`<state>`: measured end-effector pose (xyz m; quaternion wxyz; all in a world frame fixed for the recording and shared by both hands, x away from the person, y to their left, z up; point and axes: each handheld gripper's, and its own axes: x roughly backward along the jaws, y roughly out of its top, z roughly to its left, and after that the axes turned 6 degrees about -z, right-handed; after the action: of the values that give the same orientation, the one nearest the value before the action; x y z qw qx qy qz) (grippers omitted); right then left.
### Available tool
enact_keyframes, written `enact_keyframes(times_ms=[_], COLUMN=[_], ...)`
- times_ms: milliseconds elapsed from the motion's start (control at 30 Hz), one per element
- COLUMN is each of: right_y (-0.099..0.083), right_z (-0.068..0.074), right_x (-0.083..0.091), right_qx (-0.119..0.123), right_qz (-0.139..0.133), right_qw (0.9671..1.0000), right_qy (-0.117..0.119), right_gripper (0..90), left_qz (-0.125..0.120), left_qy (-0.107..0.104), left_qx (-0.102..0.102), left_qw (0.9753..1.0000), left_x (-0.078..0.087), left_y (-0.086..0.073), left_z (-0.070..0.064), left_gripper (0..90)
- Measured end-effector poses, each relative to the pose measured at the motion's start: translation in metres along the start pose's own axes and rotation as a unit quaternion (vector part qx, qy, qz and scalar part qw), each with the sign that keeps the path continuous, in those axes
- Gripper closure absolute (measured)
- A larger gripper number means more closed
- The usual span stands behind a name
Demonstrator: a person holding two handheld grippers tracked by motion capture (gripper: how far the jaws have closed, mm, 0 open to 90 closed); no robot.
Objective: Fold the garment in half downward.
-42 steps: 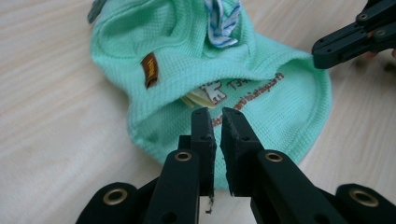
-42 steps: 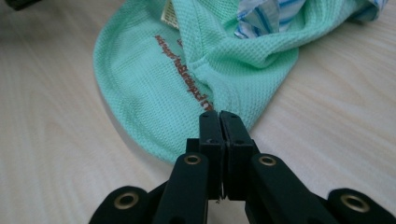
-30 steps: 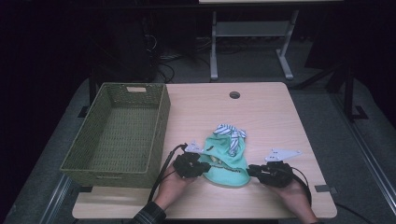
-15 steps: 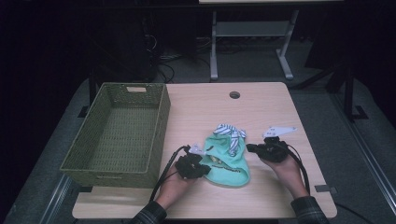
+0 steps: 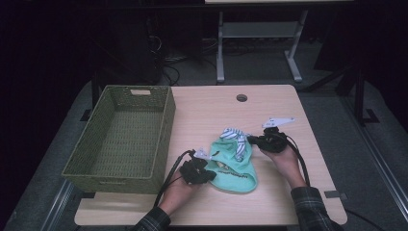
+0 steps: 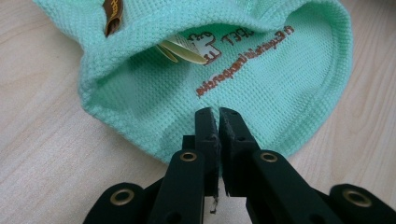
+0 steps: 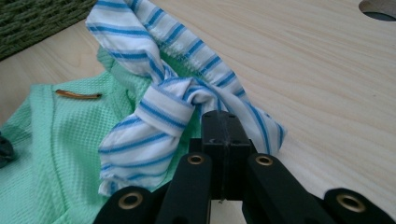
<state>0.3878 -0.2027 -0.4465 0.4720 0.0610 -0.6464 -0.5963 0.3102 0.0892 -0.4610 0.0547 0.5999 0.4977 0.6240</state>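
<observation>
A mint-green knit garment [image 5: 234,169] with brown lettering lies crumpled on the wooden table [image 5: 207,110], slightly right of centre. A blue-and-white striped bow [image 5: 234,136] is knotted at its far end. My left gripper [image 5: 210,169] sits at the garment's near left edge. In the left gripper view, this gripper [image 6: 215,115] is shut on the green hem [image 6: 140,135]. My right gripper [image 5: 251,140] reaches in from the right. In the right gripper view, it [image 7: 225,117] is shut on the striped bow [image 7: 163,112] just under the knot.
An empty green woven basket [image 5: 120,139] stands along the table's left side, its corner [image 7: 37,18] visible in the right gripper view. A round cable hole [image 5: 241,97] sits near the far edge. Bare wood lies right of the garment and beyond it.
My right gripper has moved from the front right of the table away from the person and leftward to the striped bow, and has shut on it. The left gripper has stayed on the hem.
</observation>
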Motion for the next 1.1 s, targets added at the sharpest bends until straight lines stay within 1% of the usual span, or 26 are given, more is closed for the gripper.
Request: enact_keyframes(times_ms=[33, 67, 100, 200, 233, 267, 300, 333, 367, 500, 533, 600, 633, 667, 733, 767, 800, 833, 867, 900, 933, 1000, 1100], right_y=[0.001, 0.002, -0.001, -0.005, -0.006, -0.009, -0.009, -0.011, -0.011, -0.014, -0.015, -0.016, -0.016, -0.015, -0.015, -0.015, -0.014, -0.014, -0.014, -0.014, -0.014, -0.014, -0.014], right_z=[0.000, 0.001, 0.001, 0.001, 0.000, 0.000, 0.000, 0.000, 0.000, 0.001, 0.001, 0.001, 0.002, 0.003, 0.004, 0.004, 0.006, 0.006, 0.005, 0.005, 0.004, 0.003, 0.001], right_x=[-0.002, -0.005, -0.010, -0.015, -0.016, -0.020, -0.020, -0.025, -0.027, -0.033, -0.034, -0.036, -0.037, -0.038, -0.041, -0.041, -0.043, -0.043, -0.043, -0.043, -0.043, -0.042, -0.042], right_qx=[0.003, 0.011, 0.016, 0.013, 0.011, 0.011, 0.011, 0.007, 0.009, 0.012, 0.009, 0.013, 0.011, 0.016, 0.019, 0.019, 0.027, 0.027, 0.023, 0.023, 0.015, 0.016, 0.009], right_qz=[0.000, -0.005, -0.002, -0.004, -0.007, -0.016, -0.016, -0.017, -0.017, -0.021, -0.020, -0.020, -0.013, -0.018, 0.000, 0.000, 0.011, 0.011, 0.010, 0.010, 0.010, 0.010, 0.008], right_qw=[1.0000, 0.9999, 0.9998, 0.9999, 0.9999, 0.9998, 0.9998, 0.9998, 0.9998, 0.9997, 0.9998, 0.9997, 0.9998, 0.9997, 0.9997, 0.9997, 0.9993, 0.9993, 0.9994, 0.9994, 0.9995, 0.9993, 0.9990], right_qy=[-0.003, -0.006, -0.008, -0.010, -0.010, -0.008, -0.008, -0.007, -0.007, -0.006, -0.005, -0.005, -0.006, -0.006, -0.014, -0.014, -0.023, -0.023, -0.025, -0.025, -0.028, -0.031, -0.042], right_gripper=[90.0, 90.0, 90.0, 90.0, 90.0, 90.0, 90.0, 90.0, 90.0, 90.0, 90.0, 90.0, 90.0, 90.0, 90.0, 90.0, 90.0, 90.0, 90.0, 90.0, 90.0, 90.0, 90.0], left_qz=[0.004, 0.004, 0.000, -0.001, -0.002, -0.002, -0.002, -0.002, 0.005, 0.005, 0.002, 0.005, 0.004, 0.004, 0.004, 0.004, 0.007, 0.007, 0.006, 0.009, 0.012, 0.014, 0.016], left_qy=[-0.001, -0.001, -0.002, -0.004, -0.005, -0.006, -0.008, -0.008, -0.009, -0.010, -0.010, -0.010, -0.010, -0.010, -0.010, -0.010, -0.009, -0.009, -0.010, -0.010, -0.011, -0.012, -0.019], left_qx=[-0.004, -0.003, 0.002, 0.004, 0.004, 0.006, 0.007, 0.007, -0.001, 0.001, 0.004, 0.002, 0.003, 0.002, 0.005, 0.005, 0.002, 0.002, 0.005, 0.000, -0.004, -0.007, -0.008], left_qw=[1.0000, 1.0000, 1.0000, 1.0000, 1.0000, 1.0000, 0.9999, 0.9999, 0.9999, 0.9999, 0.9999, 0.9999, 0.9999, 0.9999, 0.9999, 0.9999, 0.9999, 0.9999, 0.9999, 0.9999, 0.9998, 0.9998, 0.9997], left_x=[0.001, 0.001, 0.000, 0.000, 0.000, 0.000, 0.000, 0.000, 0.001, 0.001, 0.001, 0.001, 0.001, 0.001, 0.001, 0.001, 0.002, 0.002, 0.002, 0.003, 0.004, 0.005, 0.009], left_y=[0.000, 0.000, 0.000, 0.000, 0.000, -0.001, -0.001, -0.001, 0.000, 0.000, -0.001, -0.001, -0.001, -0.001, -0.001, -0.001, -0.001, -0.001, -0.002, -0.002, -0.003, -0.004, -0.009], left_z=[0.001, 0.001, 0.001, 0.001, 0.002, 0.002, 0.002, 0.002, 0.003, 0.004, 0.004, 0.004, 0.004, 0.004, 0.003, 0.003, 0.003, 0.003, 0.001, 0.001, -0.001, -0.002, -0.007], left_gripper=[86.3, 86.3, 86.3, 86.3, 86.3, 86.3, 86.3, 86.3, 86.3, 86.4, 86.4, 86.4, 86.5, 86.6, 87.0, 87.3, 87.6, 88.0, 88.1, 88.1, 88.3, 88.4, 89.2])
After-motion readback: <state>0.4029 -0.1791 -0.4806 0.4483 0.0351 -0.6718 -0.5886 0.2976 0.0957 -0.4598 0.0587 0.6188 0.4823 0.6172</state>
